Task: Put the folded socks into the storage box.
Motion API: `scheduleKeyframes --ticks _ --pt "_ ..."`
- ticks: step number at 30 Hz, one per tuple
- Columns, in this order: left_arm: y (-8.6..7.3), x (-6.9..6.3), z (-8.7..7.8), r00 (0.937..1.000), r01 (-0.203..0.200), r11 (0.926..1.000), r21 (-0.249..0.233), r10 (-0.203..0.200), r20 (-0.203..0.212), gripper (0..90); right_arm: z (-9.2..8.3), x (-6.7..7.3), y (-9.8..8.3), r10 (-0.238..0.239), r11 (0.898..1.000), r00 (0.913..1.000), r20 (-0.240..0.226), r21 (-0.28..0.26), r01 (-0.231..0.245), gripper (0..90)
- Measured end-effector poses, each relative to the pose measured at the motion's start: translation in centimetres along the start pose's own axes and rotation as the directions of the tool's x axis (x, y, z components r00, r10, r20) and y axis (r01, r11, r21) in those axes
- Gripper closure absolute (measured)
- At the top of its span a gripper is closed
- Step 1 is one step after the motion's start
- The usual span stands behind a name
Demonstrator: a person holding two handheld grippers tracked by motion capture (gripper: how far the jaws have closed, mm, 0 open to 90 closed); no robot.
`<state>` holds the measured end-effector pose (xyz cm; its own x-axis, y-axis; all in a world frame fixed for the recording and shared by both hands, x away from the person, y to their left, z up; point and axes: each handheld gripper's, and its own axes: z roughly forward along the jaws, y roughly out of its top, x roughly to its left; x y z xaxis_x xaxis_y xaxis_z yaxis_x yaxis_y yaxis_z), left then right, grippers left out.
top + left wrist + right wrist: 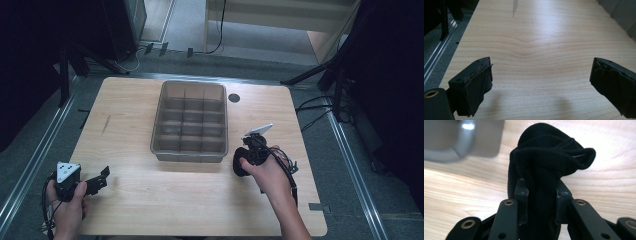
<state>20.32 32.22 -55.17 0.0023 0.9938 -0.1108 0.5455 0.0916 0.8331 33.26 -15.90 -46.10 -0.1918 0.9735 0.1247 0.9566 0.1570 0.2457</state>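
A bunched black sock (544,162) is pinched between the jaws of my right gripper (541,195), which is shut on it. From above, the right gripper (248,157) holds the sock (240,162) just over the table, near the front right corner of a grey divided bin (190,122). My left gripper (101,180) rests at the table's front left edge. Its jaws stand wide apart in the left gripper view (541,82), with bare wood between them.
The wooden table (150,200) has a round cable hole (234,97) behind the bin and a dark mark (106,124) at its left. Metal rails and black stands border the table on both sides. A bin corner (461,142) shows blurred at upper left.
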Motion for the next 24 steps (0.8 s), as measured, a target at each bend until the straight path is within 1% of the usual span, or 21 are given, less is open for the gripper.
scheduleKeyframes --ticks 3,6,10,11,12,14,17,19,20,24 --pt "0.0 0.0 0.0 1.0000 -0.001 1.0000 0.000 0.001 0.000 4.8 -1.1 0.1 0.6 0.007 1.000 0.9999 -0.012 -0.021 -0.007 69.6" --pt "0.0 0.0 0.0 1.0000 0.000 1.0000 0.000 0.000 0.000 4.8 -2.3 0.3 1.2 0.005 0.999 0.9999 -0.014 -0.034 -0.006 69.5" --pt "0.0 0.0 0.0 1.0000 0.000 1.0000 0.000 0.000 0.000 4.8 -3.5 0.5 1.9 0.003 0.999 0.9998 -0.020 -0.050 -0.004 69.5" --pt "0.0 0.0 0.0 1.0000 0.000 1.0000 0.000 0.000 0.000 4.8 -3.5 0.5 1.9 0.003 0.999 0.9998 -0.020 -0.050 -0.004 69.5" --pt "0.0 0.0 0.0 1.0000 -0.001 1.0000 0.000 0.001 0.000 4.8 -4.0 0.8 2.2 -0.002 0.998 0.9998 -0.022 -0.057 0.001 69.5" --pt "0.0 0.0 0.0 1.0000 -0.002 1.0000 0.000 0.002 0.000 4.8 -4.2 0.9 2.4 -0.003 0.998 0.9997 -0.022 -0.061 0.002 69.5" --pt "0.0 0.0 0.0 1.0000 -0.001 1.0000 0.000 0.001 0.000 4.8 -4.9 1.7 2.9 -0.009 0.997 0.9994 -0.032 -0.072 0.007 69.4" --pt "0.0 0.0 0.0 1.0000 -0.001 1.0000 0.000 0.001 0.000 4.8 -5.0 1.9 3.0 -0.015 0.997 0.9993 -0.034 -0.073 0.013 69.4" --pt "0.0 0.0 0.0 1.0000 -0.001 1.0000 0.000 0.001 0.001 4.8 -5.1 2.4 3.3 -0.026 0.997 0.9989 -0.038 -0.075 0.023 69.4" --pt "0.0 0.0 0.0 1.0000 0.000 1.0000 -0.001 0.000 0.002 4.8 -5.3 3.3 3.7 -0.037 0.996 0.9981 -0.050 -0.079 0.033 69.4"
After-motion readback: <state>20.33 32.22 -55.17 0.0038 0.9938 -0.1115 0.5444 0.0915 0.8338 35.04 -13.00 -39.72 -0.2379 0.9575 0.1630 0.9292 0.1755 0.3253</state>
